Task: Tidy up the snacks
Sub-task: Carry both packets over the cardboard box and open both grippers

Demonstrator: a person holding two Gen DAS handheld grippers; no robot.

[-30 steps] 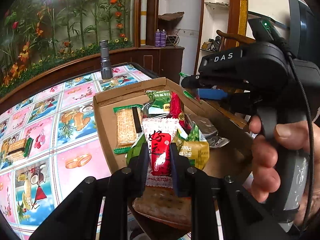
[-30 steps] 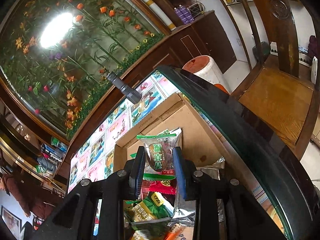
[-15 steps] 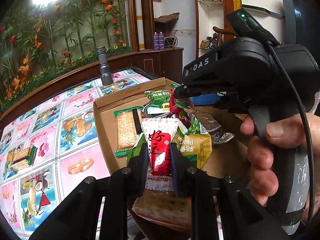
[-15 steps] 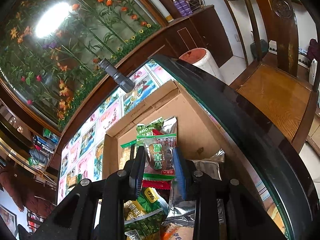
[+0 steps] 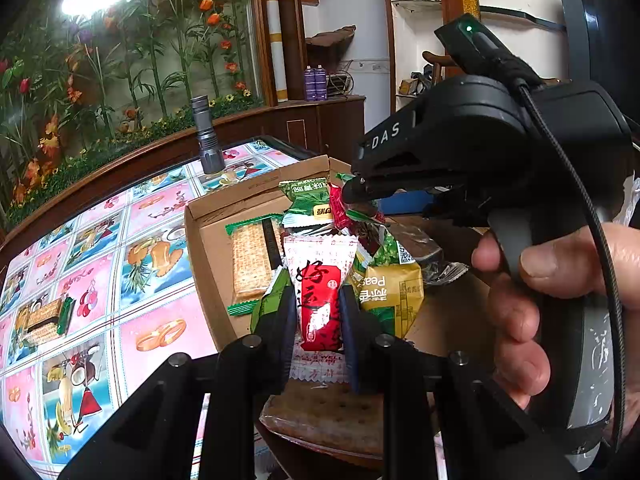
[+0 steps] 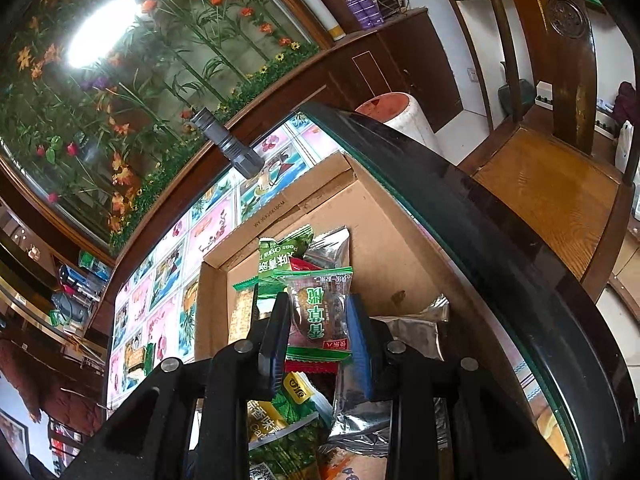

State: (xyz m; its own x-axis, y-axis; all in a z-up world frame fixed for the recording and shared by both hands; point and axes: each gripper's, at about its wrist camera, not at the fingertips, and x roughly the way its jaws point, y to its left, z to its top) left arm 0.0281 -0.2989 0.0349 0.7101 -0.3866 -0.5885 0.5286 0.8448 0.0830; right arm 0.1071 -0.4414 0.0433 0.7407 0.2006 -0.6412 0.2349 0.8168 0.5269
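Observation:
My left gripper [image 5: 318,312] is shut on a white and red snack packet [image 5: 319,280] held over the cardboard box [image 5: 208,248]. My right gripper [image 6: 318,320] is shut on a clear packet with a brown snack and green print [image 6: 320,312], above the same box [image 6: 380,232]. The right gripper's body [image 5: 460,148] shows in the left wrist view, its tip over the far snacks. The box holds several packets: a cracker pack [image 5: 250,260], green pea bags [image 5: 308,200], a yellow bag [image 5: 392,288], silver foil bags [image 6: 404,332].
A grey flashlight [image 5: 206,140] stands on the patterned tablecloth [image 5: 152,208] behind the box. A cracker pack [image 5: 44,320] lies on the cloth at left. The dark table edge [image 6: 460,208] runs right of the box, with a wooden chair [image 6: 548,184] beyond.
The right gripper has moved down and in over the box with its packet. The left gripper keeps its packet and has barely moved.

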